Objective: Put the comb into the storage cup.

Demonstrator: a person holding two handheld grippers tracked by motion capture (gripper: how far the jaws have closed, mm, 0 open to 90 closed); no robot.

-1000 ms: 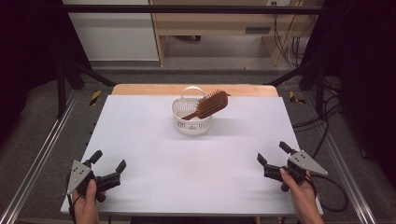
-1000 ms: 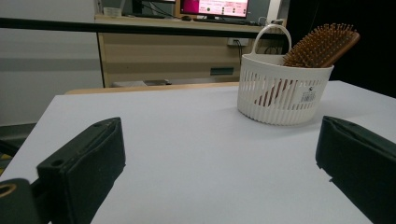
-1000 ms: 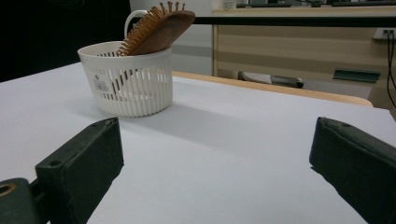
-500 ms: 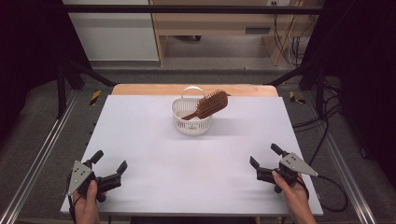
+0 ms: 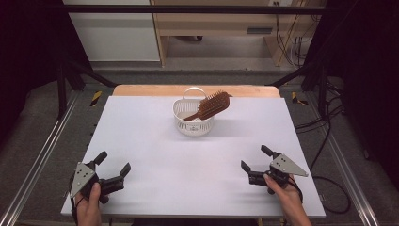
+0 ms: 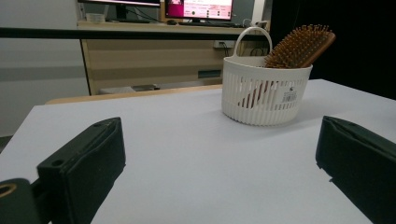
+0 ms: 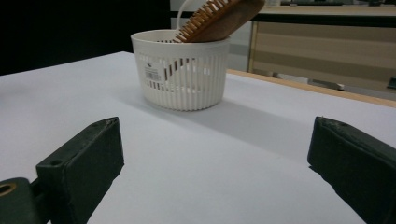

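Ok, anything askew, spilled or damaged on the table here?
Only the hairbrush: it is too long for the white basket, so it leans tilted with its bristled head past the rim and its handle down inside. The basket stands upright, nothing is spilled, and no damage shows. Both grippers, left and right, are open, well short of it.

A white table [image 5: 155, 141] carries one white slatted basket [image 5: 193, 123].
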